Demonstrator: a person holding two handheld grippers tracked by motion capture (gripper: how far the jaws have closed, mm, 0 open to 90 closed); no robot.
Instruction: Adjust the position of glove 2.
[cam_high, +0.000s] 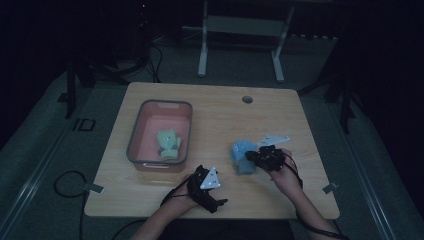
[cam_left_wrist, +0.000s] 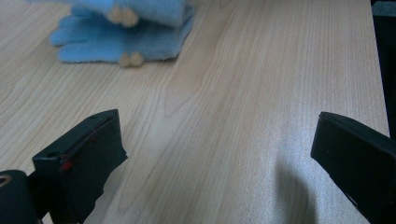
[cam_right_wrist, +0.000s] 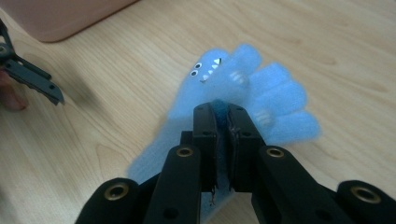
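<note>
— pinching the blue glove (cam_right_wrist: 243, 93) in the right hand-held gripper (cam_right_wrist: 223, 116), jaws nearly closed on a fold of fleece, just over the desk (cam_high: 225, 115), right of the pink bin (cam_high: 186, 131).
— left hand-held gripper (cam_left_wrist: 215, 154)?
— spread wide, holding nothing, low near the desk's front edge.
— risks?
— thin pinch near the cuff; could slip free if swung fast. dangling fingers might snag the bin rim and spill beside the green glove (cam_high: 168, 144).
</note>
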